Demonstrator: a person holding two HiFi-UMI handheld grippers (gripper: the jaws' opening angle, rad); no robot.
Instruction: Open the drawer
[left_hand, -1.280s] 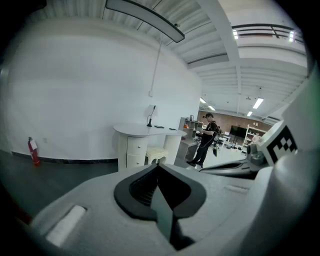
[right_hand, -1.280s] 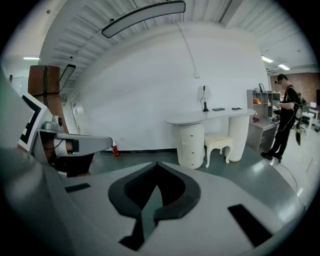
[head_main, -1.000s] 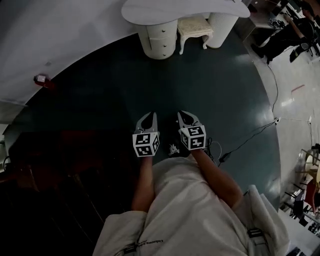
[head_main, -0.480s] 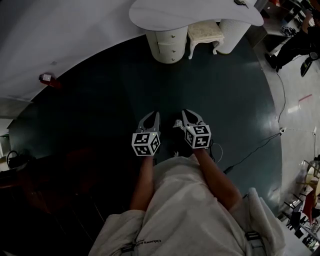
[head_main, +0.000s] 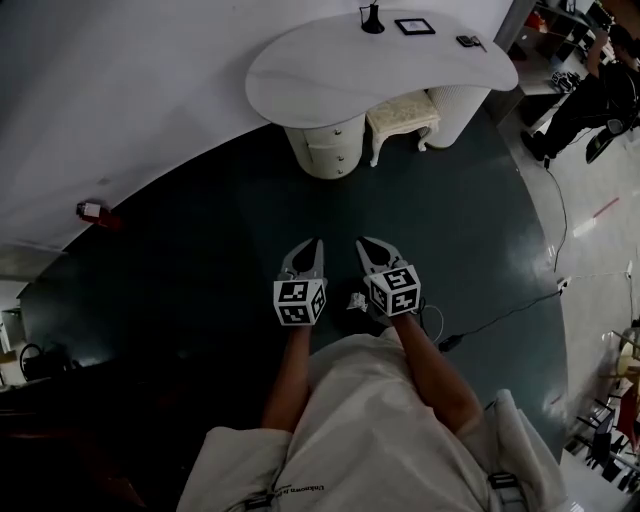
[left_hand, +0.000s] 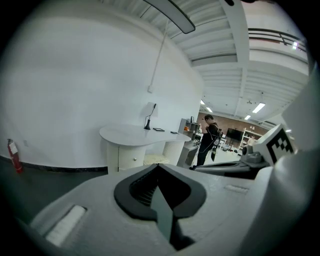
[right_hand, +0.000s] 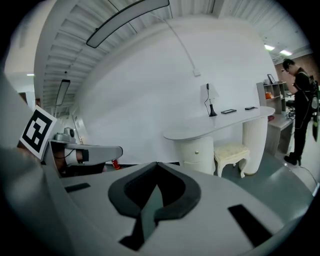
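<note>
A white rounded drawer unit (head_main: 325, 150) with small knobs stands under the left end of a curved white desk (head_main: 300, 70), its drawers closed. It also shows ahead in the left gripper view (left_hand: 127, 159) and the right gripper view (right_hand: 196, 152). My left gripper (head_main: 312, 245) and right gripper (head_main: 365, 243) are held side by side over the dark floor, well short of the unit and pointing toward it. Both are shut with nothing between the fingers, as seen up close on the left gripper (left_hand: 159, 167) and the right gripper (right_hand: 157, 167).
A cream stool (head_main: 402, 118) sits under the desk beside a ribbed white pedestal (head_main: 455, 110). A lamp (head_main: 372, 18) and small flat items lie on the desk. A red fire extinguisher (head_main: 90, 211) stands by the left wall. A cable (head_main: 500, 310) crosses the floor; a person (head_main: 590, 95) stands far right.
Both grippers have travelled forward together, still shut. The desk and drawer unit now sit fuller and lower in the head view, with the desk top's items now visible.
</note>
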